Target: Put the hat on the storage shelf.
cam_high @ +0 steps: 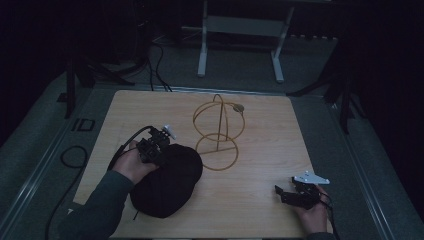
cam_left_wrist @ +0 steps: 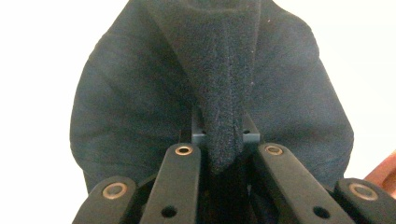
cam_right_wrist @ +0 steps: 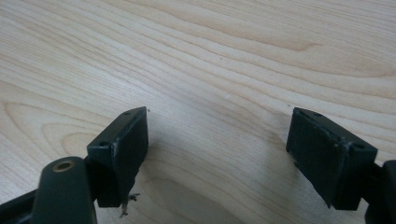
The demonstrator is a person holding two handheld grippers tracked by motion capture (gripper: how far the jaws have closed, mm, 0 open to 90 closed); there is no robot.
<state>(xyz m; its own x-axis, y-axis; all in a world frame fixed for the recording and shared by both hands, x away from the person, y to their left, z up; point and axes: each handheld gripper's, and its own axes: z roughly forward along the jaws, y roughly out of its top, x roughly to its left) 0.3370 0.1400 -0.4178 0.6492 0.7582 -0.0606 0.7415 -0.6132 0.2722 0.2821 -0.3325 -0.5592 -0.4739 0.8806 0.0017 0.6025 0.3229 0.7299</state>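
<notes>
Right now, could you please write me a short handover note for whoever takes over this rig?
Left gripper: shut on a fold of the black hat, pinched between its pads; in the high view it sits at the hat's upper left edge.
Right gripper: open, nothing between its pads, low over bare wood near the table's front right corner.
Things: the hat lies at front left; the gold wire stand is upright mid-table, just right of the hat and bare.
Done: the hat is gripped.
Left: probably carry the hat onto the stand; the free gripper could steady the stand's base.
</notes>
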